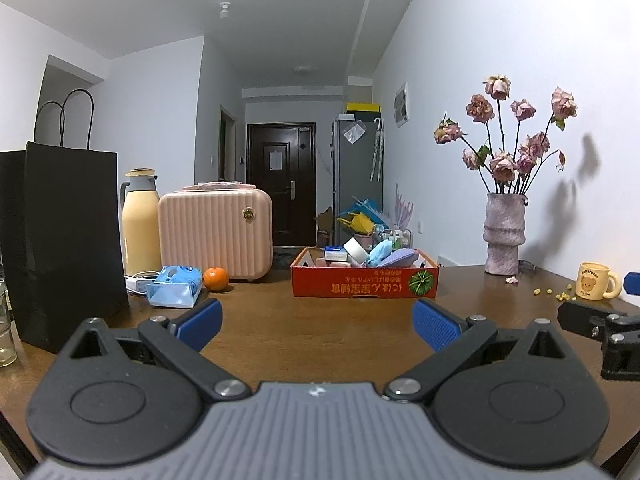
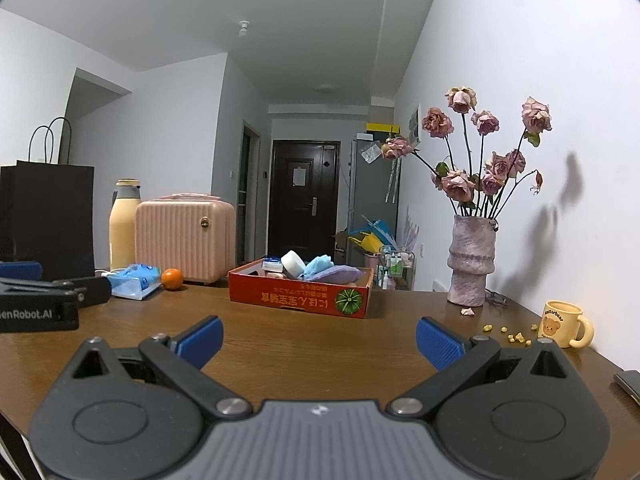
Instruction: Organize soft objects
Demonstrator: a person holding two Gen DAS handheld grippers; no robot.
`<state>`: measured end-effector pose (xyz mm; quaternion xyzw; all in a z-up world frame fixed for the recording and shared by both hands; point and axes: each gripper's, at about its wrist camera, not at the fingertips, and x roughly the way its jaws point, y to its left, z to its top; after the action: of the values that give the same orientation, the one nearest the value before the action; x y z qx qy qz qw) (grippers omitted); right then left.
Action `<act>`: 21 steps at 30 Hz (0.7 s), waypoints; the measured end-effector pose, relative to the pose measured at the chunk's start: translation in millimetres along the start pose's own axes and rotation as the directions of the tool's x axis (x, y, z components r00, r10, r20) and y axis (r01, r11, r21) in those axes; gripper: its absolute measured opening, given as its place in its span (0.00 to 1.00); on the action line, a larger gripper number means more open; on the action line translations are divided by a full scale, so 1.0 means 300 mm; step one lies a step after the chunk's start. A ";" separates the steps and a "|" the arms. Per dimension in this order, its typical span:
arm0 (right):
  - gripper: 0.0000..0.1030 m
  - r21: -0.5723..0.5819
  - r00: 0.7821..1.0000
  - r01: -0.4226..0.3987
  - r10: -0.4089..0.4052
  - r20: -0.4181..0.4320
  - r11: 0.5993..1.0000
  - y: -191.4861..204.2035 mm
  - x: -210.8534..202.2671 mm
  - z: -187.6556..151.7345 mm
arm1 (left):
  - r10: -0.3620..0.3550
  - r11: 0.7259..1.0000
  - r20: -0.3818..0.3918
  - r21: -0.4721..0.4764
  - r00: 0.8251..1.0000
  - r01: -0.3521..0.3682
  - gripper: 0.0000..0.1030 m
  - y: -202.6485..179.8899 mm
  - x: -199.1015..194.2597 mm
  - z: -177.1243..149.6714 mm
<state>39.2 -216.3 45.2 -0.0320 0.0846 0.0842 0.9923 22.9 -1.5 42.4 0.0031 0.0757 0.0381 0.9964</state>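
Honestly, I'm worrying about the red box [image 1: 364, 282] sliding or tipping if I dig too hard into that crammed pile, where the purple pad [image 1: 394, 258] and blue cloth [image 1: 380, 250] are sitting mid-tabletop. Both the left gripper [image 1: 316, 320] and right gripper [image 2: 318, 340] are hovering low, level, pointing forward, fingers spread wide, holding nothing.
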 end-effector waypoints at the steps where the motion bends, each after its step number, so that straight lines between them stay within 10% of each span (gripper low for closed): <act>1: 1.00 0.000 1.000 0.002 -0.002 -0.001 1.000 0.001 0.000 -0.001 | 0.002 1.000 0.001 0.000 1.000 -0.002 1.00 0.000 0.000 0.001; 21: 1.00 -0.001 1.000 0.005 -0.005 -0.003 1.000 0.002 0.005 0.001 | -0.001 1.000 0.003 0.006 1.000 0.001 1.00 -0.005 -0.005 -0.002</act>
<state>40.7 -215.5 45.2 -0.0329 0.0860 0.0817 0.9924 21.4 -3.0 41.9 0.0060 0.0742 0.0373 0.9965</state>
